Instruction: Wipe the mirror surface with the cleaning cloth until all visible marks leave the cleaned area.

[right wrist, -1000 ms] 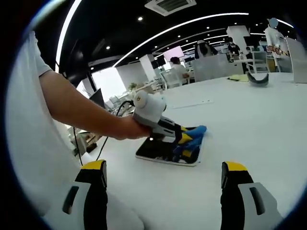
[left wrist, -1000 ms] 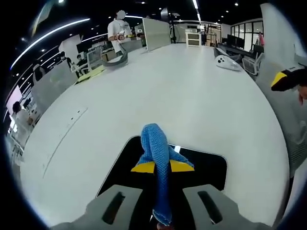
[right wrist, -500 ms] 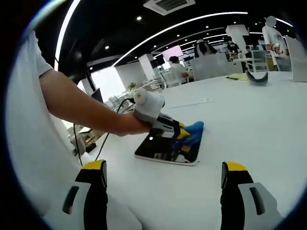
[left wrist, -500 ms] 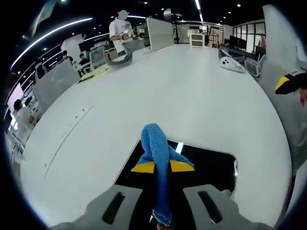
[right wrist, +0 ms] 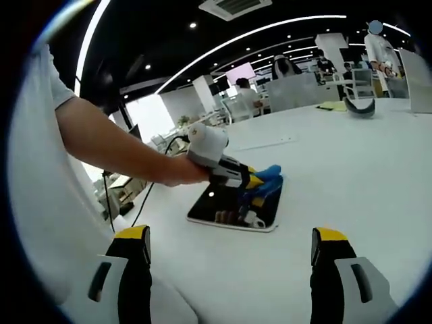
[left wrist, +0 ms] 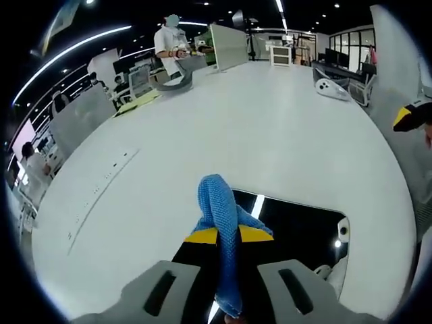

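A blue cleaning cloth (left wrist: 221,223) is pinched tight in the left gripper (left wrist: 229,235) and pressed at the far edge of the mirror (right wrist: 233,210), flat on the white worktop (left wrist: 256,135). Even, overlapping strokes are advised; the right gripper (right wrist: 229,246) is held wide open, empty.

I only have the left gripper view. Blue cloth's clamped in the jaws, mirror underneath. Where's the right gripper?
Observer: The right gripper hangs over bare table, short of the mirror, jaws spread, nothing between them.
Operator: Is the cloth actually on the glass?
Observer: Yes; from the right gripper view the cloth lies at the mirror's far edge, under the left gripper.
Operator: Whole mirror on the table?
Observer: Yes, flat, all four corners visible.
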The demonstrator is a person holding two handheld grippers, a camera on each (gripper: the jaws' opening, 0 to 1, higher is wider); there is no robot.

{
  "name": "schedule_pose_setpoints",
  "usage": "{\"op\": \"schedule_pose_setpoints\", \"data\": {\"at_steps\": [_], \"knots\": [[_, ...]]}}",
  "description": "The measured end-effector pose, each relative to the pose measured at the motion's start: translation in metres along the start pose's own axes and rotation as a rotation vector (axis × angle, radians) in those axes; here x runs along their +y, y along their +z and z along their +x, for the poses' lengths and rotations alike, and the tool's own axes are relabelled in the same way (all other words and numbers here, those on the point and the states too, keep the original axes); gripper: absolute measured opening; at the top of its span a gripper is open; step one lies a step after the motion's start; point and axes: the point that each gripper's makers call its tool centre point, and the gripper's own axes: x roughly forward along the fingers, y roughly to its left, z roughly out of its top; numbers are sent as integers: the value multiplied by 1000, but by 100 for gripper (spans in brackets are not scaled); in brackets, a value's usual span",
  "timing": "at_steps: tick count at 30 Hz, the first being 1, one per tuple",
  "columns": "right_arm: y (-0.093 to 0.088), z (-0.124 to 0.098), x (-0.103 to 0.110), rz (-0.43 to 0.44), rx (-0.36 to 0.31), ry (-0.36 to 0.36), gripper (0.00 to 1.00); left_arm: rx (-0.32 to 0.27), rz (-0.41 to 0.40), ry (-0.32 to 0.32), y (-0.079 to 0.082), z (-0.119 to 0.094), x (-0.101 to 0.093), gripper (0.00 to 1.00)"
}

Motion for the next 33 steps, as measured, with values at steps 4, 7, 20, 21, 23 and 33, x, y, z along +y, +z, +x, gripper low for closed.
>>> {"op": "schedule_pose_setpoints", "data": {"at_steps": [4, 7, 20, 21, 23, 33], "knots": [[1, 0, 0, -2, -1, -1, 99, -1, -7, 8, 0, 0, 5, 7], [1, 1, -2, 1, -1, -5, 99, -2, -5, 10, -1, 1, 8, 7], [-2, 3, -3, 14, 5, 0, 99, 0, -9, 35, -1, 1, 18, 7], [-2, 3, -3, 15, 6, 0, 99, -1, -13, 36, -1, 1, 19, 7], [0, 3, -2, -1, -11, 9, 96, -5, -21, 40, -1, 1, 19, 7], [2, 5, -1, 4, -10, 12, 98, -14, -54, 80, -1, 0, 18, 6]]}}
